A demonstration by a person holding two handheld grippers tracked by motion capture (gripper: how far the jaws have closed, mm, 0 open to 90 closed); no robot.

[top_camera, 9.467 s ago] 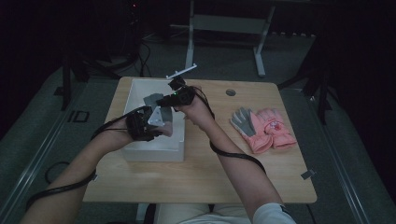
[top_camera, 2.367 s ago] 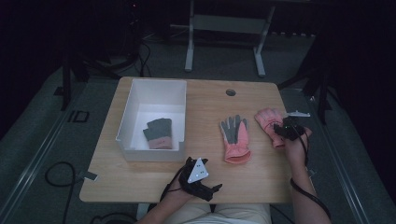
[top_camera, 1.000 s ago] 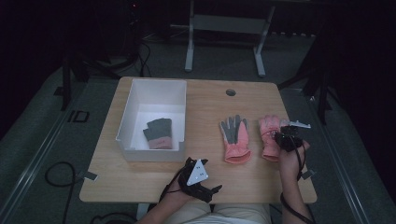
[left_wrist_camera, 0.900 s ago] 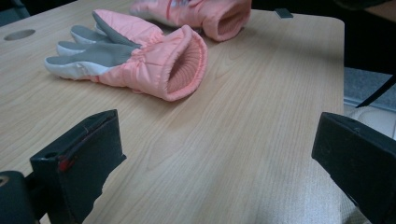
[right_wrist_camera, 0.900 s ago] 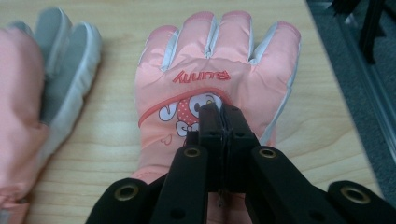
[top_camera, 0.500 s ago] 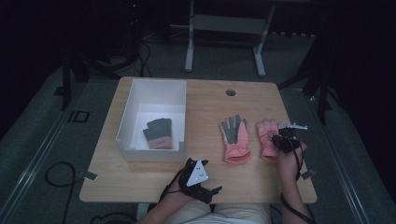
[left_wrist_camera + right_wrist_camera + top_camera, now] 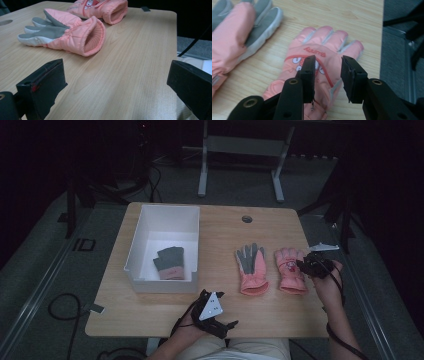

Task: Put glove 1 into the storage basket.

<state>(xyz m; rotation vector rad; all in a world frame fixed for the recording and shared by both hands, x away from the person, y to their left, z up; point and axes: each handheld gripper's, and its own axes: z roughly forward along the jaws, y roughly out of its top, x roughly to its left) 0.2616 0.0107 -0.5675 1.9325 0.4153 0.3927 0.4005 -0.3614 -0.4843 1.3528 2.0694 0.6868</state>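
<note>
Two pink gloves lie side by side on the wooden table (image 7: 220,227). The left glove (image 7: 251,267) (image 7: 67,35) (image 7: 234,30) shows a grey palm. The right glove (image 7: 290,270) (image 7: 322,50) (image 7: 105,7) shows a cartoon print. My right gripper (image 7: 302,265) (image 7: 328,60) hovers over the printed glove's back; its jaws have just been opening and stand apart, with nothing pinched between them. My left gripper (image 7: 225,324) (image 7: 115,70) rests at the table's front edge, wide open over bare wood and facing the glove cuffs.
A white bin (image 7: 145,227) stands at the table's left and holds a folded grey and pink glove pair (image 7: 170,262). A round hole (image 7: 246,219) sits near the far edge. Dark floor, cables and a stand's legs (image 7: 240,165) surround the table.
The right gripper dragged the printed glove nearer, beside the other glove, then let go and drew back a little to the right. The left gripper stayed still.
</note>
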